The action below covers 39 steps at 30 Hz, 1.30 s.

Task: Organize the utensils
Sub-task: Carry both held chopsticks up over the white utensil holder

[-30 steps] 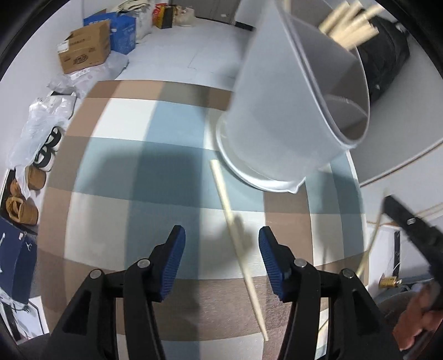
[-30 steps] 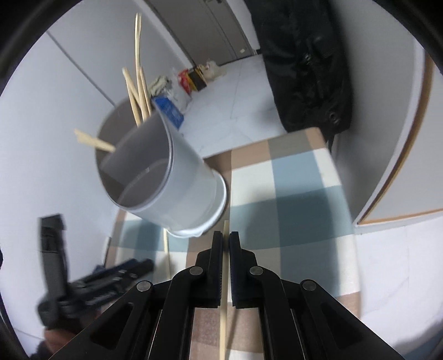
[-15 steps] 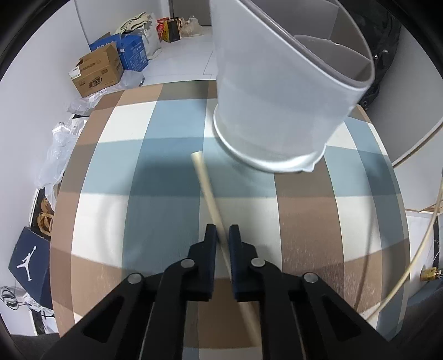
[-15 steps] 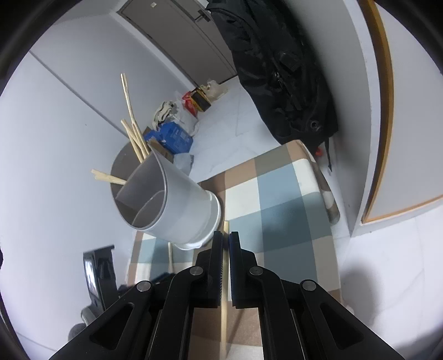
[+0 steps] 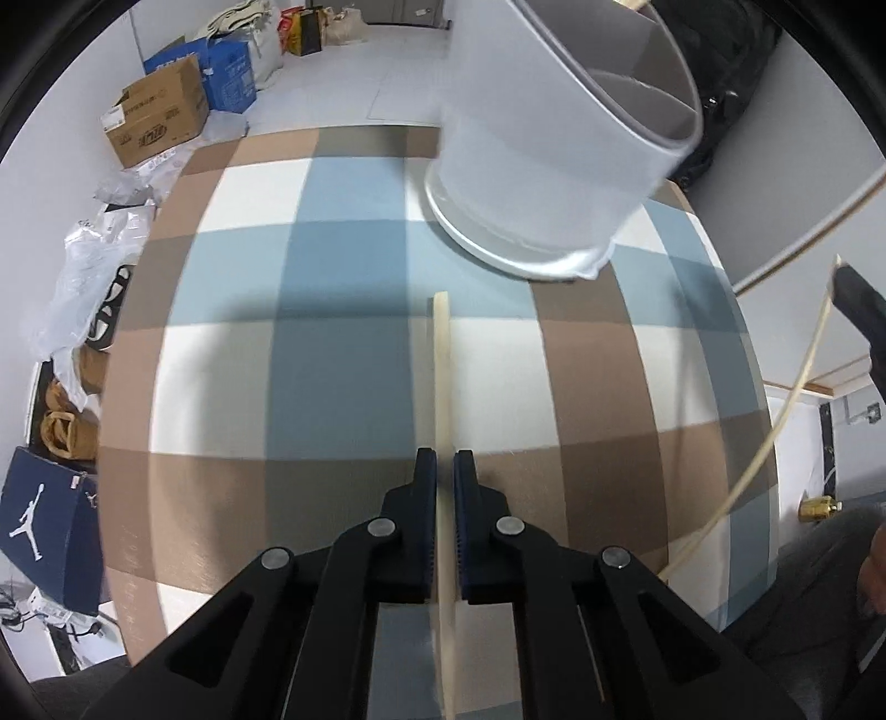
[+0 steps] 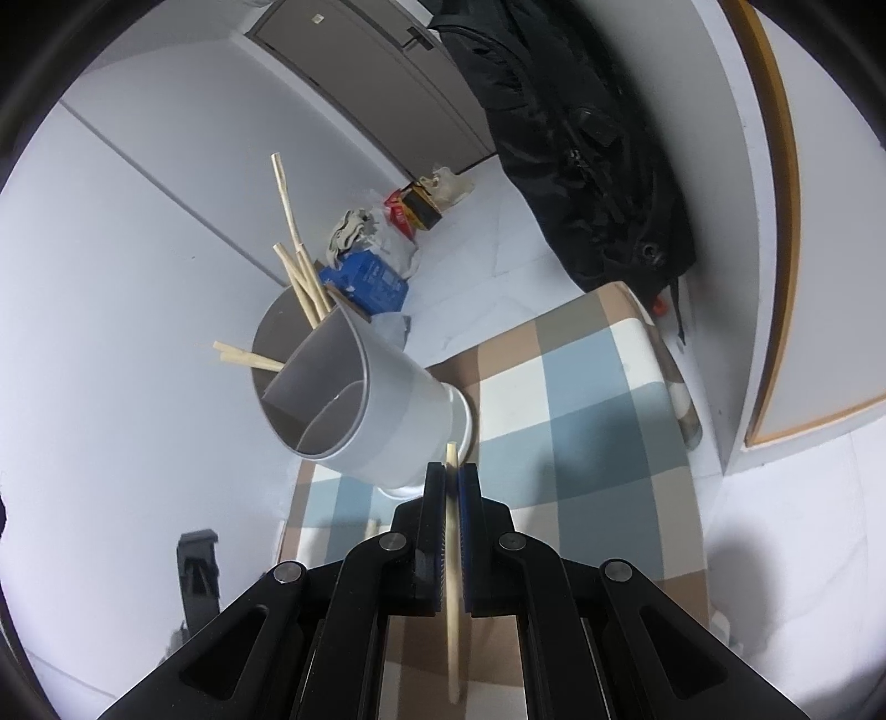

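floor: pale tile (image 5: 354, 72) | table: checked cloth, brown/blue/white (image 5: 343, 354) | upper left: cardboard box (image 5: 158, 119), blue box (image 5: 230, 66), bags | lower left: navy shoe box (image 5: 41, 526) | walls: white (image 6: 111, 232) | top: grey door (image 6: 376, 72), black jacket (image 6: 581, 138) hanging

Checked cloth (image 5: 343, 310) in blue, brown, white squares covers table. Floor beyond table's far left corner: cardboard box (image 5: 158, 124), blue box (image 5: 224, 69) just beside it, bags (image 5: 310, 27) further back. Floor along left edge: crumpled plastic (image 5: 99, 260), dark blue shoebox (image 5: 41, 531). Black jacket (image 6: 581, 138) hangs beyond far right corner, grey door (image 6: 376, 72) behind.
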Each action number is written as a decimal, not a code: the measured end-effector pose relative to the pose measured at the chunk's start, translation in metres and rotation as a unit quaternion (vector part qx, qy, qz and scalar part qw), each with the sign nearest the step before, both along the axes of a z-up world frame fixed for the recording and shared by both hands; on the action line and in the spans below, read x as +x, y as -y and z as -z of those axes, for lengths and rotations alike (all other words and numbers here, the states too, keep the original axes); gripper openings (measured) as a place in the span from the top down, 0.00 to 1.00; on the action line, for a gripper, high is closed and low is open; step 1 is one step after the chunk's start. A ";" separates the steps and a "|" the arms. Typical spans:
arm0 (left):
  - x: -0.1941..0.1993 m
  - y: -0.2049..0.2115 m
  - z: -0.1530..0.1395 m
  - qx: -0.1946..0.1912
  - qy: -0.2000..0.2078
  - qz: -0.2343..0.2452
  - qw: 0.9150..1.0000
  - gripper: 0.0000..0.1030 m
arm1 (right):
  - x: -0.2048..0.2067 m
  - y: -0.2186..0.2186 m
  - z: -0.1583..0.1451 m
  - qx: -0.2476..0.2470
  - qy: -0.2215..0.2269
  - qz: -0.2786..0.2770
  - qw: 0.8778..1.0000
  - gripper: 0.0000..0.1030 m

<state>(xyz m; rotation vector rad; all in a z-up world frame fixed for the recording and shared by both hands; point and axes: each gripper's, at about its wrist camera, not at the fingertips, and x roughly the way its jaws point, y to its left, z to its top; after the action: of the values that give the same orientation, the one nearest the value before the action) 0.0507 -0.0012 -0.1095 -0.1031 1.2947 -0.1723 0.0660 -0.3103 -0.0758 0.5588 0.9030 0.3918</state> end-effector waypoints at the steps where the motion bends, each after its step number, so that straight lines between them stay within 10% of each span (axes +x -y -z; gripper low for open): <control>1: 0.004 0.000 0.000 0.001 -0.002 -0.004 1.000 0.93 | 0.001 -0.001 0.000 0.000 0.000 -0.001 1.000 0.96; 18: 0.028 0.012 0.014 0.032 0.027 -0.009 0.999 0.67 | 0.004 0.002 0.003 0.010 -0.002 0.005 1.000 0.96; 20: 0.027 0.009 0.013 0.028 0.037 -0.016 0.999 0.70 | 0.004 0.002 0.003 0.010 -0.003 0.005 1.000 0.96; 22: 0.028 0.007 0.014 0.029 0.040 -0.018 0.999 0.98 | 0.005 0.001 0.003 0.009 -0.003 0.005 1.000 0.96; 39: -0.010 -0.004 -0.080 -0.041 0.201 -0.030 0.978 0.98 | -0.006 -0.014 -0.020 -0.010 0.056 -0.015 0.998 0.96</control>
<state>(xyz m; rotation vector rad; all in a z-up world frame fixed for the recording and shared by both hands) 0.0408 0.0031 -0.0294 -0.1679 0.8793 -0.1849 0.0600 -0.2965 -0.0556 0.5010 0.8073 0.4359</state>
